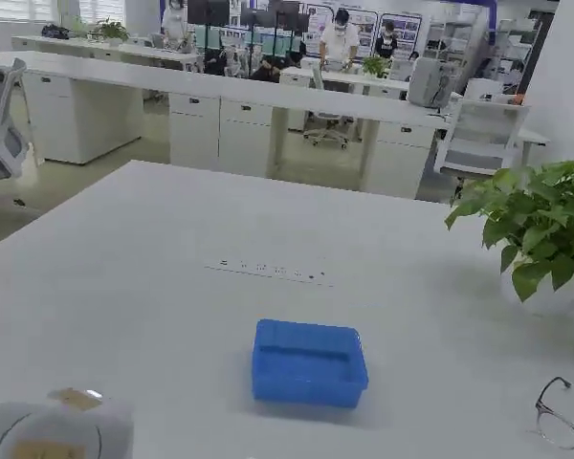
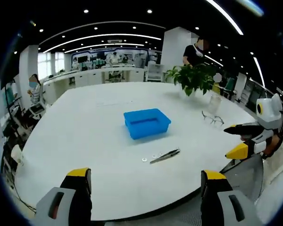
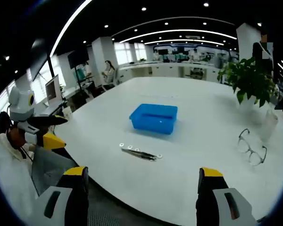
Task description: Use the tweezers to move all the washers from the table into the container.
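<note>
1. Two grippers are hanging off the near edge of the white table (image 2: pixel 85 141), and we are finding both released. The left gripper (image 2: pixel 145 173) is spreading its yellow-tipped jaws wide with nothing between them, and the right gripper (image 3: pixel 141 170) is doing the same.
2. Each gripper view is also catching the other tool. In the left gripper view the right gripper is showing at the right edge. In the right gripper view the left gripper is showing at the left edge. Both have their jaws parted.
3. The gripper views are giving us the task's things. The tweezers (image 2: pixel 165 156) are lying flat on the table, on the near side of the blue container (image 2: pixel 146 123) and apart from it, with neither gripper touching them.
4. The washers (image 2: pixel 153 157) are lying on the table just beside the tweezers. In the right gripper view we are counting three by the tweezers' left end and one more by the right end.
5. The head view is looking further up the table. It is showing the container close and from above. Beyond it is a white socket strip (image 1: pixel 268 270) set in the tabletop, which the gripper views are reducing to a faint mark.
6. The glasses (image 3: pixel 251 147) are resting well to the right of the container. The right gripper view is showing them whole, while the head view is clipping them at its lower right corner. A potted plant (image 1: pixel 540 225) is standing further back on that side.
7. A white rounded object (image 1: pixel 53 430) is sitting at the head view's lower left corner, and we cannot tell what it is.
8. In the left gripper view a person (image 2: pixel 194 52) is standing behind the plant.
</note>
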A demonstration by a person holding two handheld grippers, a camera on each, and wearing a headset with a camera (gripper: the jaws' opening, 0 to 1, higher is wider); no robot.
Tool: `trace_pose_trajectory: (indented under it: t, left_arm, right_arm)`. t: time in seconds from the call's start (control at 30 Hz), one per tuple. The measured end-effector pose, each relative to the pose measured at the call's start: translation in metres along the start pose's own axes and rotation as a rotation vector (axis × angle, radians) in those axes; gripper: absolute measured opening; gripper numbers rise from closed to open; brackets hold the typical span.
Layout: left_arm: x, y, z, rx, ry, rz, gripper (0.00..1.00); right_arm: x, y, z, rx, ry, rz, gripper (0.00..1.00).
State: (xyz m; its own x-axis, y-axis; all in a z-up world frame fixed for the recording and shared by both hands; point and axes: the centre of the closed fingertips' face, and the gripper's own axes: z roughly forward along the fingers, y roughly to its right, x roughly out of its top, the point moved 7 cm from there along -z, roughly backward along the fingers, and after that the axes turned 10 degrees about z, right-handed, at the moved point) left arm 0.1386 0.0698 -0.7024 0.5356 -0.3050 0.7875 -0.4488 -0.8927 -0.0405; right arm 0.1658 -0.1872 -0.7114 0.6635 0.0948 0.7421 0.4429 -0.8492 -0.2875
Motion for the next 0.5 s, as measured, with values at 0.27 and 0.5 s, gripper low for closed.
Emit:
trace_pose_trajectory:
  t: [0.27, 0.5]
  left_arm:
    - [-0.0015, -0.0007, 0.0005, 0.002, -0.005, 0.002, 0.99]
    - [0.0013, -0.0011, -0.0007, -0.017, 0.011, -0.032, 0.99]
  right_arm:
    - [0.0007, -0.0008, 0.0006, 0.0, 0.001, -0.004, 0.94]
    - [0.001, -0.0013, 0.0006, 0.001, -0.002, -0.008, 0.93]
